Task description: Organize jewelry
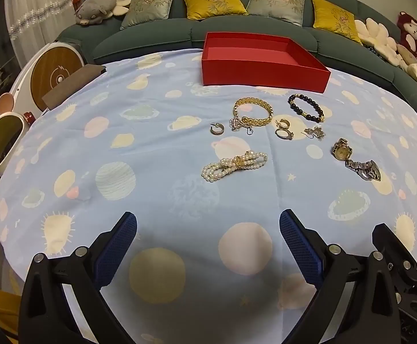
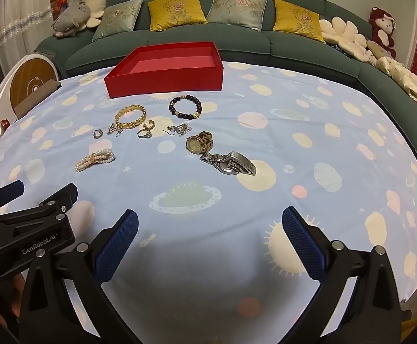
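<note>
An empty red box stands at the table's far side. In front of it lie a gold bracelet, a dark bead bracelet, a pearl bracelet, a gold watch, a silver watch, and small rings and earrings. My left gripper is open and empty, near the front edge. My right gripper is open and empty beside it.
A light blue planet-print cloth covers the table. A green sofa with cushions and plush toys curves behind. White round devices stand off the left edge. The left gripper's body shows in the right wrist view.
</note>
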`<action>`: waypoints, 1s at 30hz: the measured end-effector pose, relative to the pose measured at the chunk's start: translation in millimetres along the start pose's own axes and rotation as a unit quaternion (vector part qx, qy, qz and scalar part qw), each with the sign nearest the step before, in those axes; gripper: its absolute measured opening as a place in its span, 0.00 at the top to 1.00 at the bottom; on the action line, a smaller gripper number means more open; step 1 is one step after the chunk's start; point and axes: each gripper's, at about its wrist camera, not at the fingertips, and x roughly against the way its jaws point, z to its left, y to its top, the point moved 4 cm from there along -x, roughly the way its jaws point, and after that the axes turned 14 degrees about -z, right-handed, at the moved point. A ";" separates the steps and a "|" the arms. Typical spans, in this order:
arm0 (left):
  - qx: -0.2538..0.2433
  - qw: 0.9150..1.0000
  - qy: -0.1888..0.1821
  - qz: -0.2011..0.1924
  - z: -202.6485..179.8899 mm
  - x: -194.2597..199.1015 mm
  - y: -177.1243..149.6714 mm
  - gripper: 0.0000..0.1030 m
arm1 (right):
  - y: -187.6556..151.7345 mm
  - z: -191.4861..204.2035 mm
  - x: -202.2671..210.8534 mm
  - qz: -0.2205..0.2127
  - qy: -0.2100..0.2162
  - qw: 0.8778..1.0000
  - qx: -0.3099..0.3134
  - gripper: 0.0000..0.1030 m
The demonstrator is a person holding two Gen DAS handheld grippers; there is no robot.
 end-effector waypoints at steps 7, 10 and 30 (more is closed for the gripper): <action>-0.003 1.000 0.003 -0.010 -0.5 9.1 1.7 0.06 | -0.2 2.2 3.1 -0.004 -0.001 1.000 0.000 0.05; 0.000 1.000 0.003 -0.010 0.6 10.2 2.0 0.06 | -0.3 2.4 4.6 -0.005 -0.002 1.000 -0.001 0.05; -0.003 1.000 0.006 -0.016 2.4 16.8 2.0 0.06 | -1.1 3.6 7.9 -0.008 -0.001 1.000 0.000 0.05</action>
